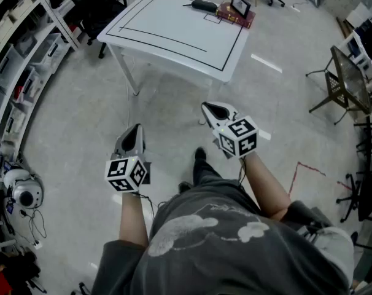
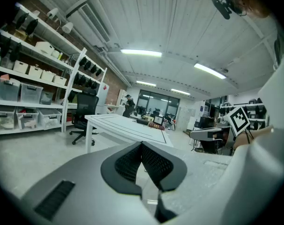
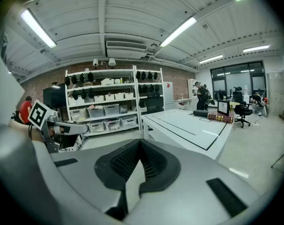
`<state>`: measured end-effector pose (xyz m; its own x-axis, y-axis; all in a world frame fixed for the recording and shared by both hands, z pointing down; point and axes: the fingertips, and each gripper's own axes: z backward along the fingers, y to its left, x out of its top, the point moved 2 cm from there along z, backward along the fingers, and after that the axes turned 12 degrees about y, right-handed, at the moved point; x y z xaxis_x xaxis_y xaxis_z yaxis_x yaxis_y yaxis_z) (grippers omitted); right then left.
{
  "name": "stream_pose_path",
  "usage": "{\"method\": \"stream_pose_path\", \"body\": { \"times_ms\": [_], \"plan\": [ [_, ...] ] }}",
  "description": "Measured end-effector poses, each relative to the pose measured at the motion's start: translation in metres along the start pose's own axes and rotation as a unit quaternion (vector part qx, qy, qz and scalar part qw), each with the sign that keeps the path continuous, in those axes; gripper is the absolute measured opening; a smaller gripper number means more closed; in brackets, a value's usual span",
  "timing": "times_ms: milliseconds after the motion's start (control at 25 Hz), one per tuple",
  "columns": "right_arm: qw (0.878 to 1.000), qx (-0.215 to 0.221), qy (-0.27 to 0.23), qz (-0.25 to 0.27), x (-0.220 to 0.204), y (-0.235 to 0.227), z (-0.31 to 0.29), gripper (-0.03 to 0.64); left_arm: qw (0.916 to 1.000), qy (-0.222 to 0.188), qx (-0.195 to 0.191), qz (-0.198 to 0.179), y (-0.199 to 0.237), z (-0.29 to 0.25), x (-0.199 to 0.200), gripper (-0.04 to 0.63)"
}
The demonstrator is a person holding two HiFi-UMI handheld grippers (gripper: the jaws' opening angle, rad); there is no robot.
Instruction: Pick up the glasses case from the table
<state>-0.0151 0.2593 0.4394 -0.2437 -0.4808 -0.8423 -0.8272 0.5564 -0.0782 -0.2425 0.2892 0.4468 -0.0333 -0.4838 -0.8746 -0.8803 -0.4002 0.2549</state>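
Note:
The dark oval glasses case [image 1: 204, 5] lies at the far edge of the white table [image 1: 167, 42], which is marked with black tape lines. It shows small in the left gripper view as the case [image 2: 142, 121] and in the right gripper view as the case [image 3: 201, 113]. Both grippers are held over the floor, well short of the table. My left gripper [image 1: 134, 128] is shut and empty, its pads [image 2: 151, 161] meeting. My right gripper [image 1: 205, 106] also has its jaws together with nothing between them, pads [image 3: 149, 161] touching at the tip.
A red book [image 1: 235, 14] with a small framed screen [image 1: 240, 5] on it sits right beside the case. Shelving [image 1: 20, 60] lines the left side, and an office chair [image 1: 103, 8] stands by the table's left corner. Folding chairs [image 1: 339, 85] stand at the right.

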Motion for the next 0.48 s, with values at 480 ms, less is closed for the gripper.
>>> {"method": "stream_pose_path", "body": {
  "times_ms": [480],
  "plan": [
    [1.0,-0.001,-0.002,-0.004,-0.005,0.012,0.012,-0.001,1.0,0.005,-0.006,0.004,-0.004,0.015,-0.005,0.002]
  ]
}}
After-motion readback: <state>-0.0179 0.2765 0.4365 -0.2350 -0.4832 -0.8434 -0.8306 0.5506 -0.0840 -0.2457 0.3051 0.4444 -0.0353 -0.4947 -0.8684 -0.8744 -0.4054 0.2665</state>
